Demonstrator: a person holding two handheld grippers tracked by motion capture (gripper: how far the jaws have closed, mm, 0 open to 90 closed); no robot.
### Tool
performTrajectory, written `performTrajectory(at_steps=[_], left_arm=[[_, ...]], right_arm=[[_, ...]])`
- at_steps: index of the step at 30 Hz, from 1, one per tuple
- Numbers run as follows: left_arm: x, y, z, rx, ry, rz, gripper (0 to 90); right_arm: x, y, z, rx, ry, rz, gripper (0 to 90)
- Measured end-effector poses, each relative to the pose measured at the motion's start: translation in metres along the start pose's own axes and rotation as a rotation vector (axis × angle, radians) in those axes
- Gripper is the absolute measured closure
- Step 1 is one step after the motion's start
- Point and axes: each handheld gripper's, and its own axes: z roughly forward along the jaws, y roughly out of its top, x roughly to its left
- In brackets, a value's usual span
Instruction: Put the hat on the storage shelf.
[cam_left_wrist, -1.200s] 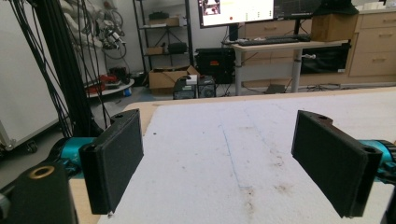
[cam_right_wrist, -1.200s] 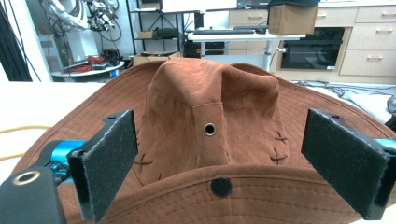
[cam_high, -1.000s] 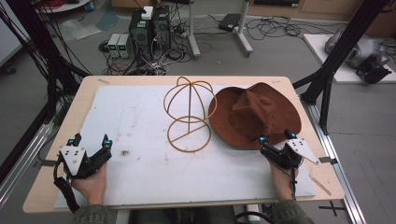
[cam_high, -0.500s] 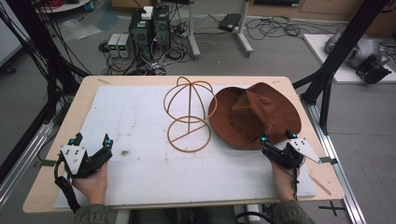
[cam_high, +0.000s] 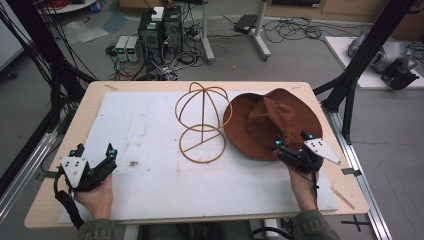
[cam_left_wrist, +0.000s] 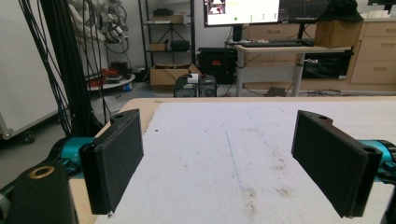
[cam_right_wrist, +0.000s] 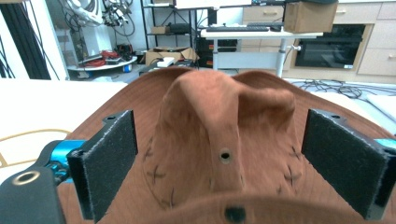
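The right gripper (cam_high: 292, 141) sits at the near right of the table (cam_high: 95, 92), its jaws spread wide and holding nothing. Its tips lie at the near edge of the brown hat (cam_high: 272, 120), over or just against the brim; from above I cannot tell whether they touch it. In the right gripper view the right gripper (cam_right_wrist: 219, 163) looks straight at the hat (cam_right_wrist: 224, 135): the creased crown rises between the two black jaws, a small metal eyelet shows on its near side, and cross stitches mark the cloth low on either side. The brim fills the bottom of that view, below and between the jaws.

The hat lies on the right part of the white mat (cam_high: 145, 135) that covers most of the table, crown up. Just to its left stands a wire hat stand (cam_high: 201, 120), a round ring at the base, a thin post and a domed cage of loops on top. The hat's brim comes close to the stand's dome, perhaps touching it.

The left gripper (cam_high: 95, 152) is well apart from both, at the near left corner of the mat, held in the person's hand (cam_high: 95, 197). Its jaws are also wide open and empty. In the left gripper view the left gripper (cam_left_wrist: 219, 163) faces bare, slightly stained mat (cam_left_wrist: 233, 149).
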Motion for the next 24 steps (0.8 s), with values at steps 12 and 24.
performTrajectory(at_steps=[12, 24], left_arm=[[0.0, 0.0, 0.002, -0.004, -0.009, -0.012, 16.7], [-0.003, 0.0, 0.005, 0.001, -0.021, -0.017, 16.7]], right_arm=[[-0.006, -0.002, 0.045, 0.19, 0.009, -0.008, 9.9], [-0.007, -0.009, 0.062, 0.248, -0.026, -0.046, 13.6]])
